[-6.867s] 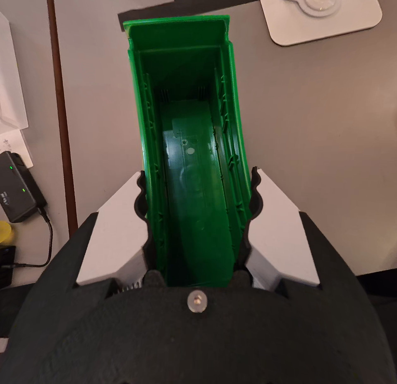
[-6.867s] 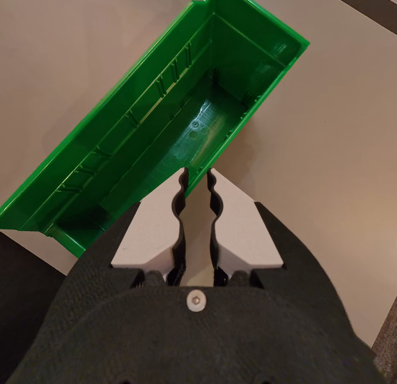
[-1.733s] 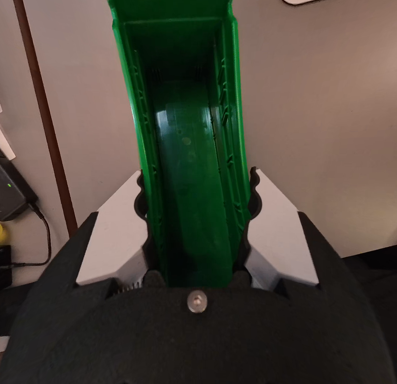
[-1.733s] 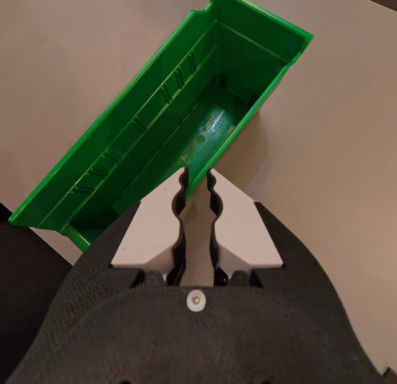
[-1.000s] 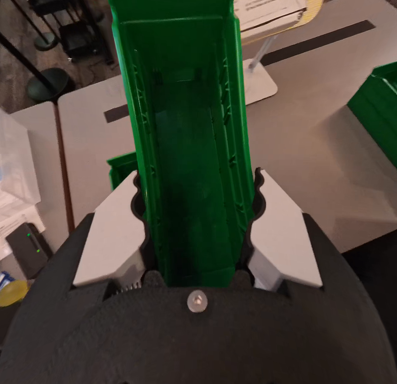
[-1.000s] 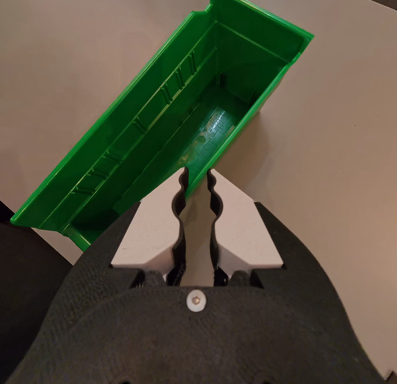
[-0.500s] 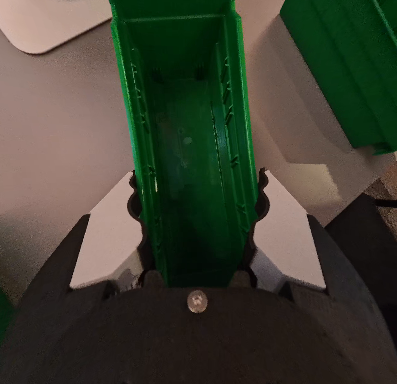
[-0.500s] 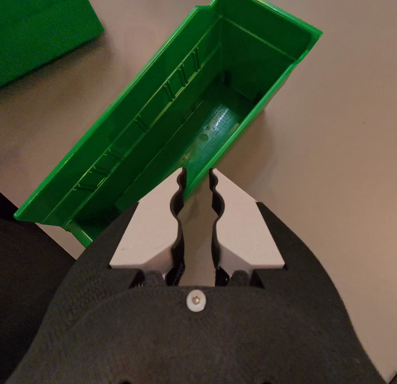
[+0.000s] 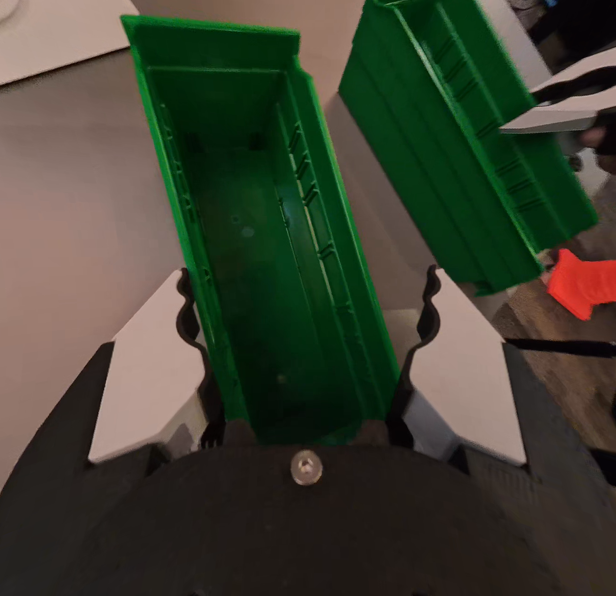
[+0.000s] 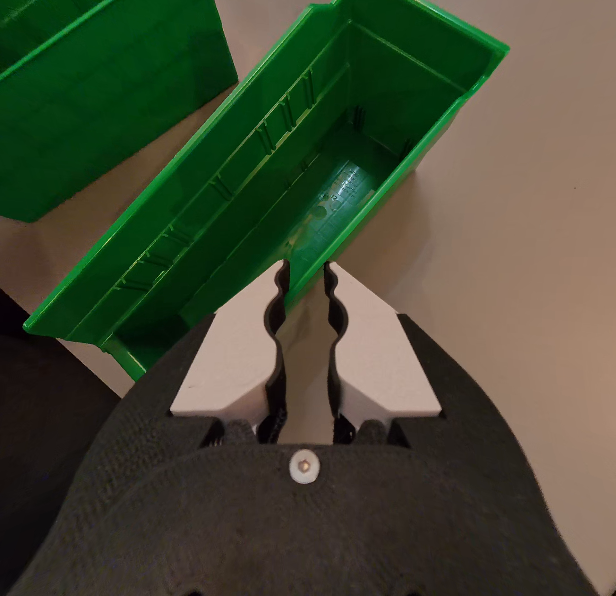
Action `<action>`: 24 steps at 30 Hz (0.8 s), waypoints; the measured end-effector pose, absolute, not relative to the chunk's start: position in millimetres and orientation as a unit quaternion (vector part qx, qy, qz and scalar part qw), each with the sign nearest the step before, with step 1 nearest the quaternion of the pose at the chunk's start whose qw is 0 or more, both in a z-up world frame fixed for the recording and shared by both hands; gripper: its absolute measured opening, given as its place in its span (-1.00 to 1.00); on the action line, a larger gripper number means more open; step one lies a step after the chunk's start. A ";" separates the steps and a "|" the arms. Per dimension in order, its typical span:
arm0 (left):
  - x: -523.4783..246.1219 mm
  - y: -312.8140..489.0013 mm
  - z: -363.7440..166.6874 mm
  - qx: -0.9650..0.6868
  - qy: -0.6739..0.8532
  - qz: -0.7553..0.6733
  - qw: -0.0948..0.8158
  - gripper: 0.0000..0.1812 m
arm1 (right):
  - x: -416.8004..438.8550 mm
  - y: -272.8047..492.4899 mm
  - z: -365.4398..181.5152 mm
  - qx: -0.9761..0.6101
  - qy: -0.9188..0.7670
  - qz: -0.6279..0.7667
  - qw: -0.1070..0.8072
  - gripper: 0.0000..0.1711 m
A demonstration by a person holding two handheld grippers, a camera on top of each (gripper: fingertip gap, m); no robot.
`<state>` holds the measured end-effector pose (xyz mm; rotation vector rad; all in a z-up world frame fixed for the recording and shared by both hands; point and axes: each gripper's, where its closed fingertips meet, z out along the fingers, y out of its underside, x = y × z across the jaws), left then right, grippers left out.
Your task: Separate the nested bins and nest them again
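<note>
Grey table, left gripper clamped across the near end of one bin at frame centre, second bin upper right, right gripper pinching its side wall, orange object beyond table edge.

Narrow strip of bare surface lying between two green bins; open surface stretching right of them.

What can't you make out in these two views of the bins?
- Left wrist view: the near end of the held bin is hidden behind the left claw.
- Left wrist view: the second bin is blurred and its far end is cut off by the top edge.
- Right wrist view: the second bin's near corner sits behind the right claw.
</note>
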<state>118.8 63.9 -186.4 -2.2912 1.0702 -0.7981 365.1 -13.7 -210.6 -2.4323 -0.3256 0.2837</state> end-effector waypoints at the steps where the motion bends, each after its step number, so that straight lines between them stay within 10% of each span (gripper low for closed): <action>1: 113.7 61.6 -179.2 -0.831 0.396 -0.309 0.240 0.42 | 364.8 -13.8 -210.6 -0.930 -0.125 0.108 0.329 -0.78; 5: 66.5 78.7 -169.4 -0.832 0.371 -0.348 0.221 0.07 | 363.7 -13.2 -210.7 -0.929 -0.128 0.114 0.329 -0.77; 24: 134.7 24.6 -222.3 -0.831 0.301 -0.456 0.100 -0.16 | 367.7 -17.0 -213.4 -0.933 -0.134 0.100 0.317 -0.80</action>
